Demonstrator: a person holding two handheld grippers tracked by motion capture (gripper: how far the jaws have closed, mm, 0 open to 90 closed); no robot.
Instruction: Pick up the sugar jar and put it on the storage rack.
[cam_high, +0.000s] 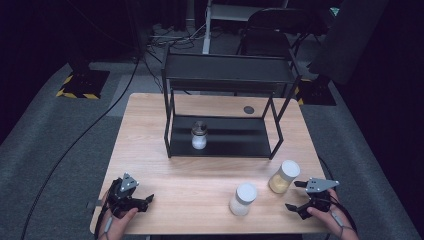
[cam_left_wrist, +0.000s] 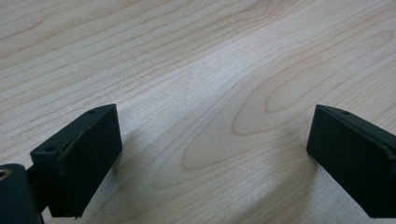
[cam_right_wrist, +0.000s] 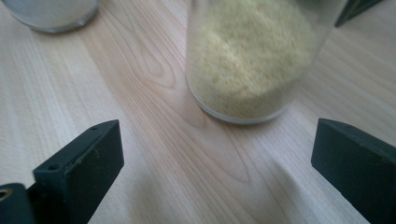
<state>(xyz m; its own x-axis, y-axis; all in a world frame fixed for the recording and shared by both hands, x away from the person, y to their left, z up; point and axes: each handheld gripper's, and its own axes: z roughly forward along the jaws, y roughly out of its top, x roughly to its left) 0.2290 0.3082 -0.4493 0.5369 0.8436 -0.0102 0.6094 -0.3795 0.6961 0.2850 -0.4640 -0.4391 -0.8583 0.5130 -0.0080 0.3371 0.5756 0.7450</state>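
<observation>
Approach step: my right gripper (cam_high: 296, 195) faces the yellow-powder jar (cam_right_wrist: 252, 56), fingers wide, nothing between them. The jar stands on the counter (cam_high: 200, 185) just ahead. My left gripper (cam_high: 142, 200) idles far left of the jar, fingers wide, empty. Next: advance, straddle the jar, close.

Your right gripper view cuts the yellow-grain jar (cam_right_wrist: 252, 56) off at the top, lid out of frame. The white jar (cam_right_wrist: 51, 14) shows just its base at the upper left edge, slightly blurred.
</observation>
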